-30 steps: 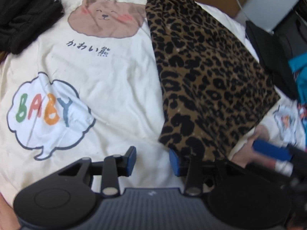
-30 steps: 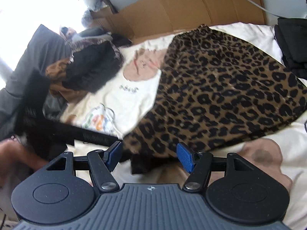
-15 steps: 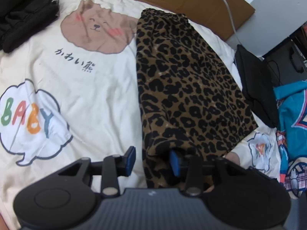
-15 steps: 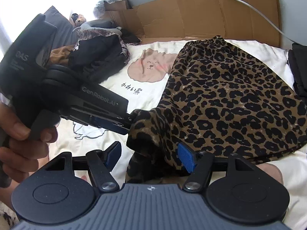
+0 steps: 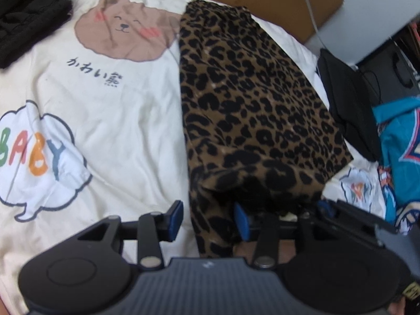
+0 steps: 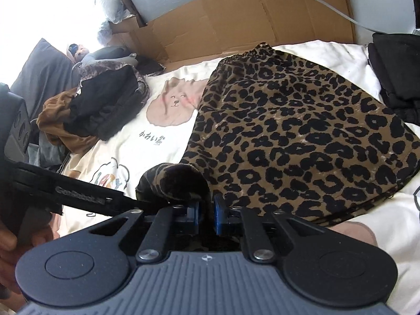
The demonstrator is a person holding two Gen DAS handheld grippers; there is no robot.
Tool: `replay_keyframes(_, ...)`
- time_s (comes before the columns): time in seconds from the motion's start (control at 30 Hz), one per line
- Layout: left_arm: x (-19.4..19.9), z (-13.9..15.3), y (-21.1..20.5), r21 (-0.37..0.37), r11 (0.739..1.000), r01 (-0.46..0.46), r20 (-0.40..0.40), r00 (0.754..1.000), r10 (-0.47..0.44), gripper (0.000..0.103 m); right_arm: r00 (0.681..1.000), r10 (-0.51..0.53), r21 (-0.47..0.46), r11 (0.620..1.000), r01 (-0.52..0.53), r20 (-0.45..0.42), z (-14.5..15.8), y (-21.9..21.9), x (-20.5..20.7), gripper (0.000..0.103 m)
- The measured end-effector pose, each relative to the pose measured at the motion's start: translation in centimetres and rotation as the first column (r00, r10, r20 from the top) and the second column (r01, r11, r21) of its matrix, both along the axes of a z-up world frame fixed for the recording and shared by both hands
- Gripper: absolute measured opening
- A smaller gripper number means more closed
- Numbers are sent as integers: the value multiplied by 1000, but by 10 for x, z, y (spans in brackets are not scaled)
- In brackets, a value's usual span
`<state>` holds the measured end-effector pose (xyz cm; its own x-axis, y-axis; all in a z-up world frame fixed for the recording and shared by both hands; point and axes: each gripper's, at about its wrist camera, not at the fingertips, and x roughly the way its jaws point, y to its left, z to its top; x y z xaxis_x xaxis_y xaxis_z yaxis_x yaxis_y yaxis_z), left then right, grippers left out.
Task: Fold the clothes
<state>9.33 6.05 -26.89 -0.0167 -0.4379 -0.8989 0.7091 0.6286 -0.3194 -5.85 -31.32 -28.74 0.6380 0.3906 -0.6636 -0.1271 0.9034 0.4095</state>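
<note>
A leopard-print skirt lies on a cream bedsheet printed with a brown bear face and a "BABY" speech bubble. Its gathered waistband is at the far end, near a flattened cardboard sheet, and its wide hem is at the near end. The near left corner of the hem is lifted off the sheet and curled into a small hump.

The right gripper is at that lifted corner. Its jaws have just been closing and now stand almost together, with a pinch of leopard fabric caught between the blue pads.

The left gripper points down at the same near edge. Its jaws have just been opening a little and stand apart, with a strip of the skirt's hem lying between them. The left pad is clear of the cloth over bare sheet. Whether the right pad presses the fabric I cannot tell. In the right wrist view this gripper's fingers reach in from the left and touch the hump, with a hand on its handle.

A heap of dark clothes sits far left on the bed. A black garment and a teal printed one lie to the right.
</note>
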Motion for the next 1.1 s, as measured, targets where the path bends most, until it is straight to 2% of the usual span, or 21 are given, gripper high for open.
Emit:
replay_keyframes(0.3, 5, -27, -12, 41, 999, -31, 47, 998, 29, 45, 1000, -5, 28, 1000, 6, -21, -1, -4, -9, 11)
replay_keyframes(0.43, 14, -31, -5, 58, 996, -70, 34, 997, 68, 27, 999, -22, 43, 999, 24, -36, -1, -12, -15, 13)
replay_keyframes(0.53, 23, -28, 7, 64, 993, -98, 26, 995, 97, 18, 998, -45, 74, 996, 48, -47, -3, -20, -22, 13)
replay_keyframes(0.67, 34, -29, 26, 80, 988, -134, 11, 991, 134, 13, 993, -86, 122, 988, 96, -80, -12, -35, -31, 13)
replay_keyframes(0.87, 41, -26, 37, 67, 984, -164, -31, 986, 166, 12, 985, -137, 136, 979, 150, -101, -19, -48, -31, 13)
replay_keyframes(0.97, 37, -26, 32, 57, 988, -144, -46, 988, 146, 23, 985, -139, 139, 979, 151, -98, -18, -49, -28, 13)
replay_keyframes(1.03, 34, -27, 29, 56, 990, -132, -50, 990, 135, 34, 986, -138, 139, 979, 150, -97, -18, -48, -27, 13)
replay_keyframes(1.1, 33, -29, 28, 60, 988, -141, -67, 987, 145, 37, 985, -139, 136, 979, 152, -102, -19, -48, -27, 13)
